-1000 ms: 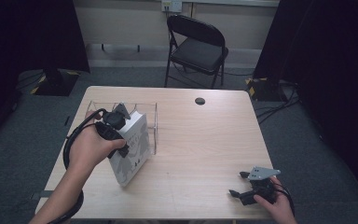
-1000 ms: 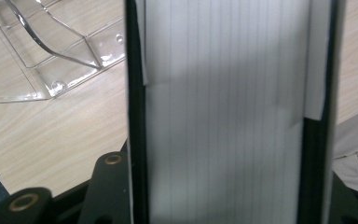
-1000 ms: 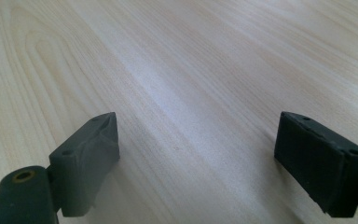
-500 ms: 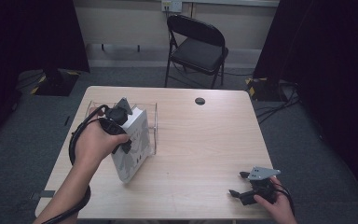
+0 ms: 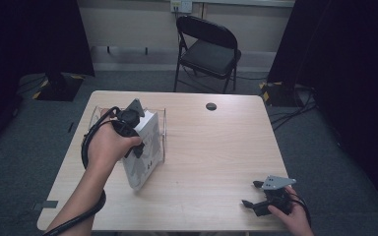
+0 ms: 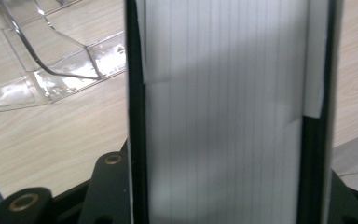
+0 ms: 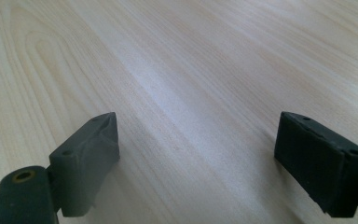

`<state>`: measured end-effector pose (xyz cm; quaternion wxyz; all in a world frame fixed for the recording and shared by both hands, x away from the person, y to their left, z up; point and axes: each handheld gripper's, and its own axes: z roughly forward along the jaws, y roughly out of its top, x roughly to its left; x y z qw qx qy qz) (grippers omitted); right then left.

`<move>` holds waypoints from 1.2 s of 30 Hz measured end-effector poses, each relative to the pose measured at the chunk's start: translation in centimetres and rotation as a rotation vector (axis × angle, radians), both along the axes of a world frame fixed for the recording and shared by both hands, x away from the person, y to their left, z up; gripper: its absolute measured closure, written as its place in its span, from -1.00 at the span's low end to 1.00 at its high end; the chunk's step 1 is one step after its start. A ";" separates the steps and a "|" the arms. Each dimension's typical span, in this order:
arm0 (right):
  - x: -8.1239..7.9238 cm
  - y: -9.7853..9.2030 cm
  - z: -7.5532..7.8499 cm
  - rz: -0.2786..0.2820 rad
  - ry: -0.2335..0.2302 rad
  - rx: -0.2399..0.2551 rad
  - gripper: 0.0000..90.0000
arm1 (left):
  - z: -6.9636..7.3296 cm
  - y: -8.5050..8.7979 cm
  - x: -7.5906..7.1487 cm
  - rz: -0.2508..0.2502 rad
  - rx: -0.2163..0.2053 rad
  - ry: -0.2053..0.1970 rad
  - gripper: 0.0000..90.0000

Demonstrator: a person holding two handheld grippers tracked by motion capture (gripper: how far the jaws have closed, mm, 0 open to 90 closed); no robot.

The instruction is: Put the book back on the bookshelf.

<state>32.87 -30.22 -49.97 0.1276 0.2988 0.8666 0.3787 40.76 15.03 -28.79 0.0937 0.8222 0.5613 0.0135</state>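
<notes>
A pale wood-grain bench (image 5: 211,147) stands on grey carpet, with a black folding chair (image 5: 207,51) beyond its far edge, dark curtains on both sides and a small round black disc (image 5: 210,106) near its far edge. On the left, the left hand-held gripper (image 5: 130,129) is clamped on a thick white book (image 5: 145,152), standing tilted just beside a clear plastic stand (image 6: 51,60). At the near right, the right hand-held gripper (image 7: 198,163) rests with jaws apart over bare wood.

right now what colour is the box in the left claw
White box, with faint grey marks on its side; clearest in the high view.
</notes>
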 end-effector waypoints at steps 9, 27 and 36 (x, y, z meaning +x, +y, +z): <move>0.0 0.0 0.0 -0.002 0.002 0.001 -0.71 | -0.1 -0.3 0.8 0.038 0.005 0.000 0.18; 0.0 0.0 0.0 0.001 0.000 0.000 -0.71 | -0.1 -0.2 1.8 0.099 -0.009 -0.003 0.18; 0.0 0.0 0.0 0.002 0.000 -0.001 -0.71 | 0.0 -0.7 2.4 0.122 -0.009 0.000 0.18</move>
